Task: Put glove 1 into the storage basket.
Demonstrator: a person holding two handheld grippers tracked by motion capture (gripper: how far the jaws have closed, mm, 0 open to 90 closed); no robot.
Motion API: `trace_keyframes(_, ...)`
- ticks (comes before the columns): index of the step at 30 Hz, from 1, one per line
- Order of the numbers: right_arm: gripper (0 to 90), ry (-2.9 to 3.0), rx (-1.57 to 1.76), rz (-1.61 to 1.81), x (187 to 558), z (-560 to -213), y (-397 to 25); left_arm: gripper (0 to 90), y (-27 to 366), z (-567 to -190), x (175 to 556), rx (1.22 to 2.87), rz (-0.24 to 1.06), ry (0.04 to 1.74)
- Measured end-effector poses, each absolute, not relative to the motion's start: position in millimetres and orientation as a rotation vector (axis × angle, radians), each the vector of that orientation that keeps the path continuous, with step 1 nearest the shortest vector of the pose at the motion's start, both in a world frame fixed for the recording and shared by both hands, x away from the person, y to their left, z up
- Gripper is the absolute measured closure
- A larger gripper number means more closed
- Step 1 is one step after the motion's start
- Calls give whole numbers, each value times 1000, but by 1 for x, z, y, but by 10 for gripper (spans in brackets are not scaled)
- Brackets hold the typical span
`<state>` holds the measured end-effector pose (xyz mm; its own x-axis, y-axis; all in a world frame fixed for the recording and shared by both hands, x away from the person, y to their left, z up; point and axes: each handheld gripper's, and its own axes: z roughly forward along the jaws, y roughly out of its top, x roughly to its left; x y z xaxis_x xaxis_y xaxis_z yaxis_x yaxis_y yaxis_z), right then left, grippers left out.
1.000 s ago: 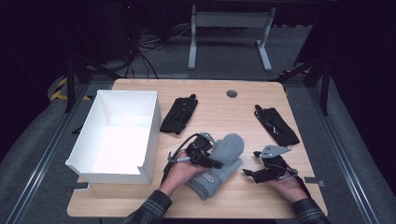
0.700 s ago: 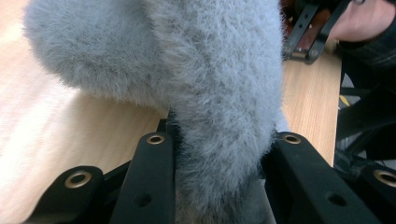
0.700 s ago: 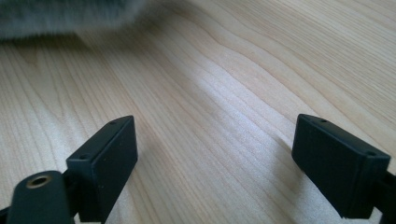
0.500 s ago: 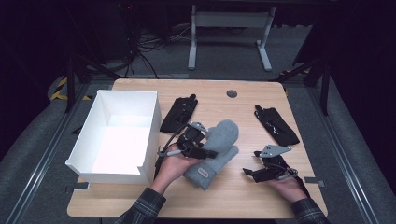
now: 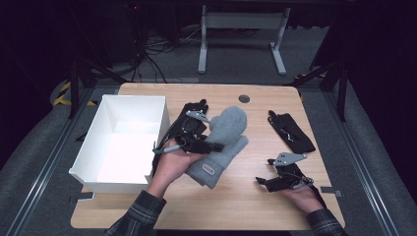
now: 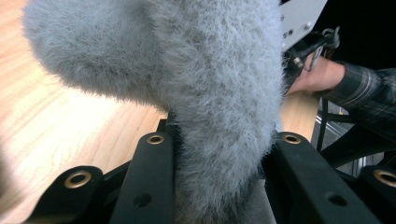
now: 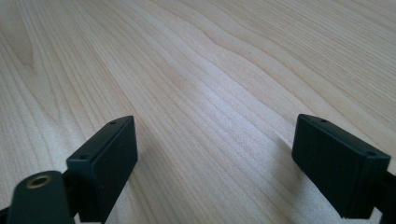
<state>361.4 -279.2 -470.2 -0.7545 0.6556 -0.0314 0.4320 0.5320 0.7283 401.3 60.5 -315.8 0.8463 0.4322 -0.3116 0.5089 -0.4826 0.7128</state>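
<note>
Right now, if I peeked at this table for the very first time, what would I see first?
Probably the fluffy grey mitten in the middle of the table, pinched in the left claw. Next, the big white box at the left edge, bright against the wood. The right claw sits open and holds nothing, near the front right, with a black glove lying behind it.

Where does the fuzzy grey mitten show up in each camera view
High view: grey mitten at table centre, right of the white box.
Left gripper view: mitten up close, clamped between the black jaws.
Right gripper view: not in it; open jaws over bare wood.
Shared landmark: the wooden tabletop.
</note>
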Motion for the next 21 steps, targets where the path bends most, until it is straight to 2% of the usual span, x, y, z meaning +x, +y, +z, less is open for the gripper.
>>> trace_keyframes(6,146,2472,906,1052,362,-470,-279,708,76,-298,407,2136,-107,691)
trace_keyframes(21,153,2470,913,1056,362,-470,-280,707,139,-246,413,2064,2,765)
